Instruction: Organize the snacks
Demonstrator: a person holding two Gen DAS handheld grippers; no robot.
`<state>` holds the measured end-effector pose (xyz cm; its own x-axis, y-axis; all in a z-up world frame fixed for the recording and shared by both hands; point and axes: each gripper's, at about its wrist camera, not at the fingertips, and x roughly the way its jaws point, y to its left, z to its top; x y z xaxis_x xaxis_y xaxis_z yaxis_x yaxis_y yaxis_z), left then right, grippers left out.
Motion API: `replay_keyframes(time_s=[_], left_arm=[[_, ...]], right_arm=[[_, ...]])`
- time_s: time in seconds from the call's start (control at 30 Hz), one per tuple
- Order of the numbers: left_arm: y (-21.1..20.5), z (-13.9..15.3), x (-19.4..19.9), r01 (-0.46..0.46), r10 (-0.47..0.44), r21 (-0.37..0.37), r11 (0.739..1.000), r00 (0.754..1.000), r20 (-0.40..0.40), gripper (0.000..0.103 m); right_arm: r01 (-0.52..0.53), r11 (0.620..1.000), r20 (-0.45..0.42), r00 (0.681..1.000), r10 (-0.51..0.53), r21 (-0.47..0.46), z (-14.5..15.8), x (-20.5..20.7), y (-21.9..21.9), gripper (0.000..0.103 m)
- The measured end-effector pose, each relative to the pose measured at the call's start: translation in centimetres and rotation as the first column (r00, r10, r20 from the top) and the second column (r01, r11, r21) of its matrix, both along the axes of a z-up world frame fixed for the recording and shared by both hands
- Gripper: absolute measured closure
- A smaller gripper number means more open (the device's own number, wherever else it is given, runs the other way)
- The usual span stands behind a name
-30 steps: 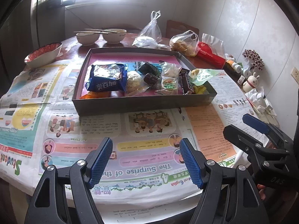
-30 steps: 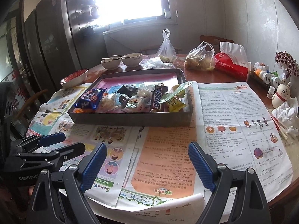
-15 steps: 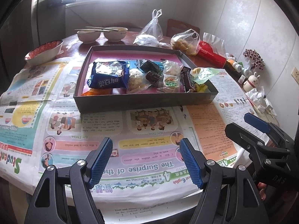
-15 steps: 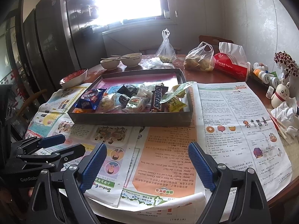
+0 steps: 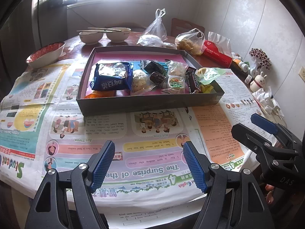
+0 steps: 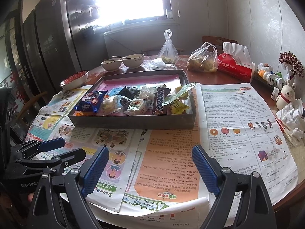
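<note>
At the bottom of the left wrist view, the left gripper is hovering with its blue pads spread wide and nothing between them, low over the newspaper near the front edge of the desk. The right gripper is doing the same at the bottom of its own view, fingers parted and empty. Each is also showing in the other's view at the lower side edge, so the two are sitting side by side, both facing the tray; that spread, level stance is likely keeping them ready for whichever packet needs handling.

The newspaper is covering most of the desk, probably to protect the wood beneath.

In the centre of both frames, the dark shallow tray is resting on the paper, and the snacks are all lying inside it, bunched along its near wall while the pink floor at the back is showing bare. The blue biscuit pack is lying at the left, the Snickers bar toward the right, and a pale green wrapper is poking over the right rim. This is fitting either snacks gathered and done, or a heap awaiting sorting.

Toward the top of the frame, bowls, plastic bags and a red tissue pack are standing clear of the tray.
</note>
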<state>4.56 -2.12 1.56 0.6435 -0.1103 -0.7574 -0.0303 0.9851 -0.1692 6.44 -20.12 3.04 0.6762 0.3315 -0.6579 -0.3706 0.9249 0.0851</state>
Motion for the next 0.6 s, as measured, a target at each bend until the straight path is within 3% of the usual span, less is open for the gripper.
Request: replay_keyframes(time_s=[0.6], left_arm=[[-0.27,0.01,0.03,0.0,0.0,0.032,0.999,1.0,-0.004,0.027]], right_arm=[[-0.005,1.0,-0.001,1.0,0.005,-0.003,-0.11,0.04,0.16,0.014]])
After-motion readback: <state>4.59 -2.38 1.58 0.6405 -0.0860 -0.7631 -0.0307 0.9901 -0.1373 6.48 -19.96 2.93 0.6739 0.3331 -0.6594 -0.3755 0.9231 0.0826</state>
